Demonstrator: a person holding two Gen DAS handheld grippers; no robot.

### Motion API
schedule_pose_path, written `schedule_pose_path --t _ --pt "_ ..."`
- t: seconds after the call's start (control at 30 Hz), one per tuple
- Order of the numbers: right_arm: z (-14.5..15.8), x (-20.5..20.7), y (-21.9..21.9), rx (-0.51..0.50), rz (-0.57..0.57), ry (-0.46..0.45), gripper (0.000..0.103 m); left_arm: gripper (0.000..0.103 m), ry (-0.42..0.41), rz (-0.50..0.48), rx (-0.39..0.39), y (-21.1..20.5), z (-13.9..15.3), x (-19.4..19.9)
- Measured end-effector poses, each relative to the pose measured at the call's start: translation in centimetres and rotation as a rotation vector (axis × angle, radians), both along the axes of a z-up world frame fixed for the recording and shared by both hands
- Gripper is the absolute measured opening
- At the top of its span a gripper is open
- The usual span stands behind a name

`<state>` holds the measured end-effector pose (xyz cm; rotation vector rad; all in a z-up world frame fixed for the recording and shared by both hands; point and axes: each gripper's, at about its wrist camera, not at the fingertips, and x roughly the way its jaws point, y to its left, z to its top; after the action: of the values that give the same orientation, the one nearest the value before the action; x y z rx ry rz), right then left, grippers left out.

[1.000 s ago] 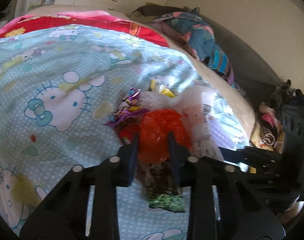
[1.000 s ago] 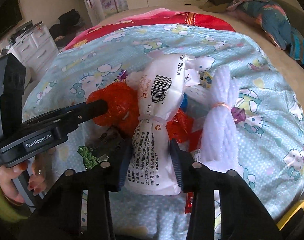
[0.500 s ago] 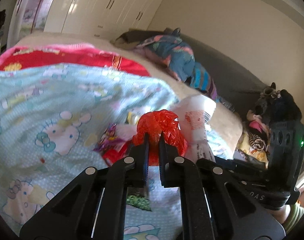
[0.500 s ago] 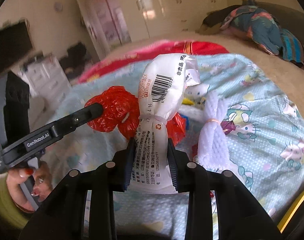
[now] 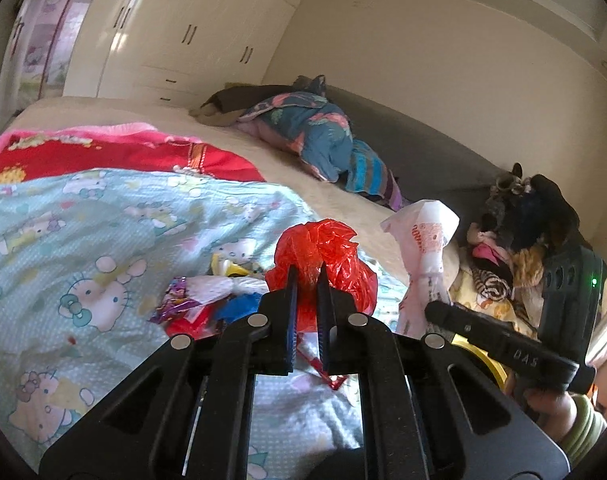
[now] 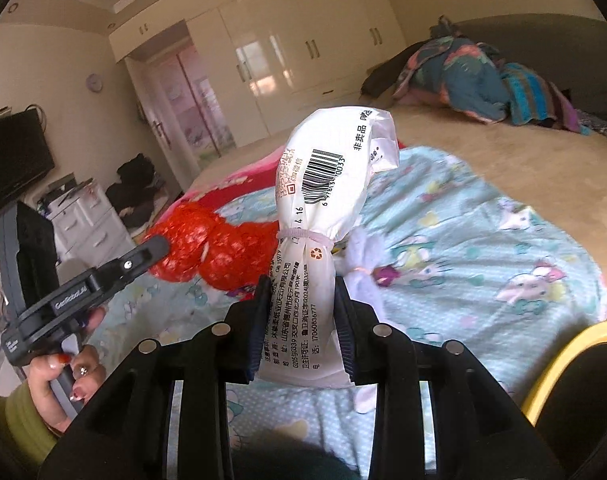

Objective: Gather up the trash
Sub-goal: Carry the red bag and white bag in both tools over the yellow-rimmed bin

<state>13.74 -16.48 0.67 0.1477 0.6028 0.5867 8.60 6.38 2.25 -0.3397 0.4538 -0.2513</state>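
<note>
In the left wrist view, the left tongs [image 5: 305,280] are seen clamped on a crumpled red plastic bag [image 5: 323,256], which is held clear above the blue patterned bedspread [image 5: 83,240]. Only a thin fold of the film is pinched between the pads, so a slip is judged possible if the bag is swung or snagged. Further wrappers [image 5: 207,304] are left lying in a small pile on the bedspread just below the bag; these are judged to be still uncollected. The white tied packet [image 5: 423,248] is visible to the right, carried by the other tool. In the right wrist view, the right tongs [image 6: 301,320] are seen closed on the lower half of the white tied packet [image 6: 323,220], which stands upright above the pads. The upper half is bulkier and unsupported, so tipping or sliding out of the grip is judged likely under a quick turn. The red plastic bag [image 6: 219,248] hangs close beside the packet, and contact between the two loads could dislodge either. A yellow rim [image 6: 563,360], possibly a bin, is seen at the lower right edge; its identity cannot be confirmed.
</note>
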Motion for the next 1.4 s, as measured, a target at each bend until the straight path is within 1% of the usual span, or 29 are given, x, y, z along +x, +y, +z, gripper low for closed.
schedule_pose_path --t 0.13,0.23,0.43,0.67,0.93,1.4 --pt "0.3 -0.5 -1.9 -0.004 -0.045 -0.011 0.030 0.005 -0.008 -0.032 0.010 -1.4 0.4 -0.5" --pt "0.2 -0.8 -3.9 0.021 -0.081 0.002 0.030 0.005 -0.010 -0.057 0.022 -2.4 0.6 -0.7" --pt "0.2 -1.7 -7.2 0.030 -0.157 0.006 0.030 0.005 -0.021 -0.111 0.042 -4.9 1.1 -1.2" --pt "0.7 -2.7 -10.0 0.015 -0.234 -0.011 0.030 0.005 -0.016 -0.174 0.070 -7.9 0.8 -1.3" --pt "0.1 -3.4 -13.6 -0.015 -0.328 -0.009 0.030 0.005 -0.019 -0.243 0.100 -11.1 0.5 -1.5" --pt "-1.2 -4.2 -19.0 -0.044 -0.471 0.031 0.030 0.005 -0.013 -0.334 0.147 -15.5 -0.3 -1.1"
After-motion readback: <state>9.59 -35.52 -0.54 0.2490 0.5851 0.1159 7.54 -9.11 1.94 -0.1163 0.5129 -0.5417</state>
